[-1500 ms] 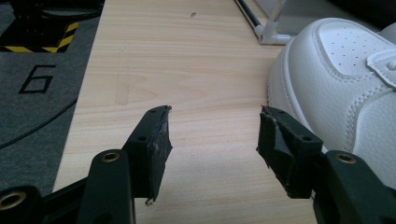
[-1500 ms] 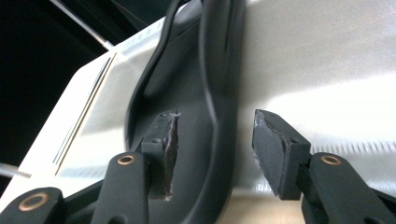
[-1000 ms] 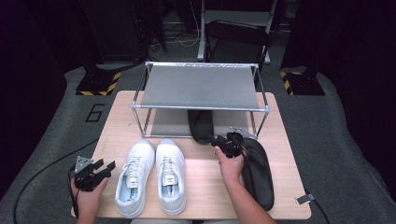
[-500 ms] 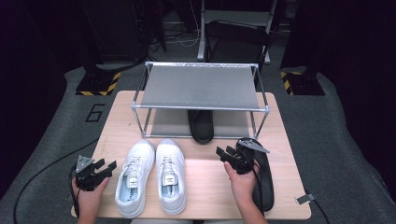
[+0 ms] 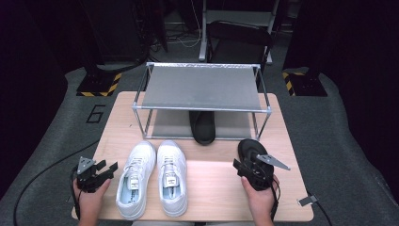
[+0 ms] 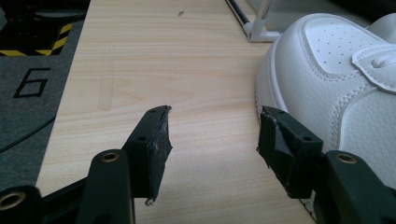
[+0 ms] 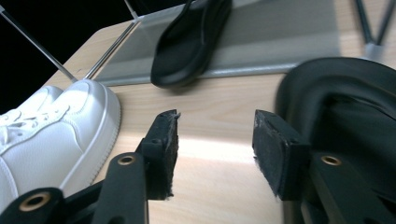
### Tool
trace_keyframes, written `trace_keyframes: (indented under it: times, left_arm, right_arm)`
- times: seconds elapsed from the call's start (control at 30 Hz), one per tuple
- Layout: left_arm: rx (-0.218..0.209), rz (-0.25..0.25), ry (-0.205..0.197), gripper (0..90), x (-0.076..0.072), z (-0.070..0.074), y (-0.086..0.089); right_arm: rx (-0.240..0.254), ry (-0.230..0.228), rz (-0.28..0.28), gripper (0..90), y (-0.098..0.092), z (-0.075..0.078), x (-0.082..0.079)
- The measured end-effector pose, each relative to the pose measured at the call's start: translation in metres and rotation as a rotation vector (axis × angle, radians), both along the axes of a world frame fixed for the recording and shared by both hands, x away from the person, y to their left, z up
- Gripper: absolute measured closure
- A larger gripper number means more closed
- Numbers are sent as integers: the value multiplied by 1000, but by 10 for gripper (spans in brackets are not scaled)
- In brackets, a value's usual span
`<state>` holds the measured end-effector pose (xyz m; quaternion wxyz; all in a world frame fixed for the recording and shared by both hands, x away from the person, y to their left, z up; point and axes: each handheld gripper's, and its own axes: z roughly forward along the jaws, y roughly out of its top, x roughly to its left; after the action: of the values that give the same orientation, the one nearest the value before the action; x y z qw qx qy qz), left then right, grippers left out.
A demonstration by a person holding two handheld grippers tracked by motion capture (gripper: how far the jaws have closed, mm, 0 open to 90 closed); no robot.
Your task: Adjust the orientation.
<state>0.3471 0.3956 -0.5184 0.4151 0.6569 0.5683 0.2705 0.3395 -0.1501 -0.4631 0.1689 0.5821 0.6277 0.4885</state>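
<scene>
A pale wooden table (image 5: 207, 188) is set in a dark room. At its near edge the left gripper (image 5: 109, 168) is held with jaws apart and empty beside the white sneakers (image 5: 153, 176). The right gripper (image 5: 242, 168), drawn back toward the person since a second ago, is open and empty above the black shoe (image 5: 248, 148) at its side. Farther off, the other black shoe (image 5: 202, 126) is seen under the metal rack (image 5: 202, 87), so one appears placed and this one next.
</scene>
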Motion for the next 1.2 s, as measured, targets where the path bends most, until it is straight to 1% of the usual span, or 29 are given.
trace_keyframes:
  times: [0.07,0.1,0.17,0.23,0.3,0.33,0.4,0.43,0.47,0.5,0.53,0.57,0.6,0.63,0.7,0.73,0.77,0.8,0.87,0.9,0.93,0.97,1.0,1.03,1.07,1.13,1.2]
  left_arm:
    - [2,-4,4,430,0,0,0]
    - [2,-4,3,431,0,1,0]
    - [2,-4,3,431,-1,1,0]
    - [4,-3,3,431,-1,1,0]
    - [2,-1,2,431,-1,1,0]
    - [2,-1,2,431,-1,1,0]
    - [2,-2,4,431,-1,1,0]
    - [2,-2,5,431,-1,1,0]
    - [3,-3,6,431,-1,1,0]
    - [4,-3,6,431,0,0,-1]
    - [3,-3,4,431,0,0,-1]
    - [2,-3,4,431,0,0,-1]
    - [1,-3,6,431,0,0,-1]
    - [2,-3,9,431,0,0,0]
    - [1,-2,7,431,0,0,0]
    - [-1,1,-1,431,0,0,0]
    - [-2,1,-1,431,-1,0,0]
    - [-3,2,-2,431,-1,0,0]
    - [-1,0,2,431,-1,0,1]
    - [-5,6,-9,431,0,-1,0]
    - [-3,1,2,431,-1,0,1]
    - [-4,2,1,431,0,0,1]
    - [-4,6,-10,431,0,-1,0]
    - [-1,-1,1,431,0,0,1]
    - [-1,-1,0,431,0,0,0]
    - [-1,-1,-2,430,0,0,0]
    - [0,0,1,431,0,0,0]
  right_arm:
    - [-5,4,-11,520,-7,-1,-8]
    - [-15,7,-22,529,-13,-3,-14]
    - [-35,12,-27,531,-16,-6,-19]
    - [-44,14,-39,531,-20,-10,-24]
    - [-49,14,-45,531,-22,-12,-26]
    - [-46,26,-58,520,-26,-15,-30]
    - [-49,27,-62,513,-26,-17,-30]
    - [-75,22,-73,512,-27,-19,-31]
    - [-75,22,-73,512,-27,-19,-31]
    - [-85,18,-73,512,-28,-21,-31]
    - [-89,26,-72,515,-28,-22,-30]
    - [-104,38,-63,567,-27,-26,-27]
    - [-104,38,-63,567,-27,-26,-27]
    - [-102,53,-54,589,-26,-27,-25]
    - [-114,61,-41,647,-25,-30,-22]
    - [-118,66,-34,690,-25,-31,-20]
    - [-118,83,-38,747,-23,-34,-17]
    - [-118,83,-38,747,-23,-34,-17]
    - [-118,110,-39,801,-23,-39,-16]
    - [-121,109,-45,812,-22,-40,-16]
    - [-114,107,-44,817,-23,-42,-16]
    - [-113,108,-45,821,-23,-42,-17]
    - [-115,110,-48,824,-23,-41,-17]
    - [-117,111,-54,827,-22,-41,-17]
    - [-120,108,-53,828,-21,-40,-18]
    - [-103,111,-46,830,-17,-38,-20]
    - [-91,115,-19,829,-8,-37,-22]
